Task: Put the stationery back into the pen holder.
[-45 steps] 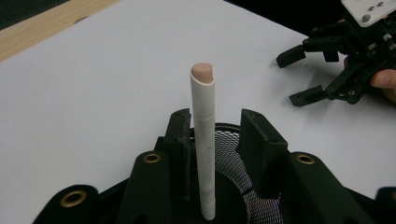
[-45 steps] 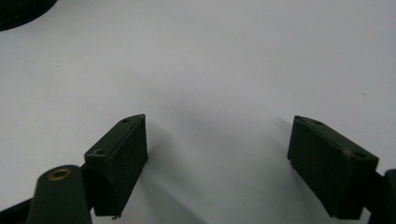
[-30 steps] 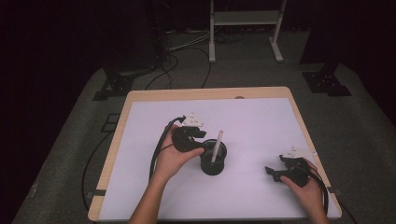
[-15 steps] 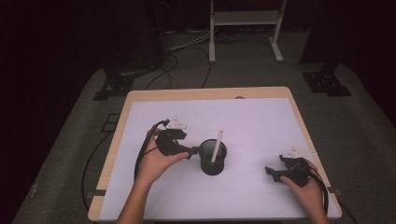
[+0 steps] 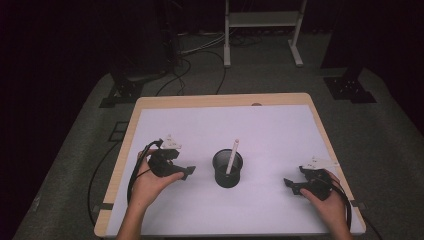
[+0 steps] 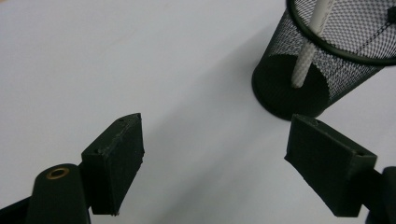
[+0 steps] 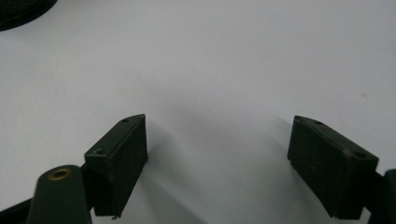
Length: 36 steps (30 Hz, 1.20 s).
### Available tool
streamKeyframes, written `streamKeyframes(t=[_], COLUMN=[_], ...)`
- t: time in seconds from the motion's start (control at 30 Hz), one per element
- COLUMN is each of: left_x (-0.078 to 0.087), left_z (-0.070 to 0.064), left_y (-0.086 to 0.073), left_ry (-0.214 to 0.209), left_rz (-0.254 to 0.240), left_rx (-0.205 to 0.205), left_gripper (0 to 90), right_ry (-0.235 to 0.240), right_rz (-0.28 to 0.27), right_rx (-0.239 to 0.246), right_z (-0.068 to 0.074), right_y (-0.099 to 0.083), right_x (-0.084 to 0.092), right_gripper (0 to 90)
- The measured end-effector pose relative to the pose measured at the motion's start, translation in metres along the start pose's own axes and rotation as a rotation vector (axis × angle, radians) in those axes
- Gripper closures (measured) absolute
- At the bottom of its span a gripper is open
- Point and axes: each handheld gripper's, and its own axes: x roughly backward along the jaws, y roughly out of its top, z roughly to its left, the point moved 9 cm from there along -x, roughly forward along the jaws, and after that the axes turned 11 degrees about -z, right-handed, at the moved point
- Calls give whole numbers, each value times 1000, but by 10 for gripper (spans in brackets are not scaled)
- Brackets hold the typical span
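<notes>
A black mesh cup (image 5: 227,168) stands near the middle of the white table top, with a white pen (image 5: 232,156) leaning upright inside it. In the left gripper view the mesh cup (image 6: 322,60) and the pen (image 6: 310,44) lie ahead to the right. My left gripper (image 5: 186,172) sits left of the cup, a short gap away; its jaws have just been opening and stand open with nothing between them. The left gripper (image 6: 215,163) hangs low over bare table. My right gripper (image 5: 290,184) rests at the right front, open and empty; the right gripper (image 7: 217,163) also faces bare table.
The white sheet (image 5: 270,130) covers a wooden table (image 5: 220,100) whose edges show at the back and left. Beyond it are a dark floor, cables (image 5: 190,55) and a white stand (image 5: 262,20). A dark rim of the cup (image 7: 21,11) peeks into the right gripper view's top left corner.
My left gripper let go of the pen at the cup and drew back to the left and toward the front, opening wider. The pen stays in the cup. The right hand has not moved.
</notes>
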Motion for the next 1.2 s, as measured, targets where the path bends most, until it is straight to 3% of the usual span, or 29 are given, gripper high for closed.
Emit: streamKeyframes(t=[0.57,0.7,0.87,1.07,1.2], left_x=[23,25,27,24,25], left_z=[27,30,32,34,35], left_y=[-70,-88,-103,-117,-120], left_ry=[81,93,111,105,95], left_rz=[16,37,24,10,-53], left_rx=[63,36,-7,0,9], left_gripper=[166,136,135,111,101], right_ry=[0,0,0,-1,-1], right_rz=[0,0,0,0,-1], right_rx=[1,1,1,2,2], right_z=[0,0,0,0,0], right_y=[0,0,0,0,0], right_x=[0,0,0,0,0], right_gripper=[186,186,186,186,186])
